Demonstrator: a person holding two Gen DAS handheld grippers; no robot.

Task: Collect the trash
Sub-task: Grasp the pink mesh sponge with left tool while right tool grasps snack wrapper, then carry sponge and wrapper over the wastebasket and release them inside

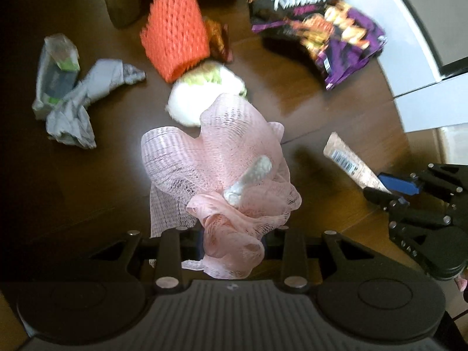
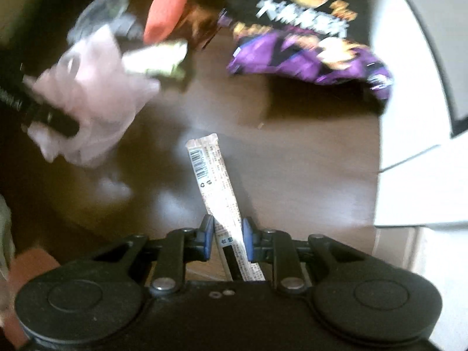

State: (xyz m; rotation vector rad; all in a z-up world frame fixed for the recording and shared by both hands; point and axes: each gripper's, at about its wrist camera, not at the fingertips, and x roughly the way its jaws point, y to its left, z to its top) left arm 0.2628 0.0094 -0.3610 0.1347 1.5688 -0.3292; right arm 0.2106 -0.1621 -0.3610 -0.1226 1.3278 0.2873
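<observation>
Clamped in the downward-pointing left gripper: bunched pink mesh netting, lifted above the dark wooden table. Pinched in the right gripper, near the table's right edge: long white barcode-printed sachet.

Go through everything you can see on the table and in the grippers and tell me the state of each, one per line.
left gripper: shut on the pink mesh
pink mesh: bunched, held up
right gripper: shut on the stick wrapper
stick wrapper: flat, gripped at one end
orange foam net: lying on table
purple snack bag: crumpled, lying on table
grey paper: crumpled, on table
white foam net: lying beside the orange one
</observation>
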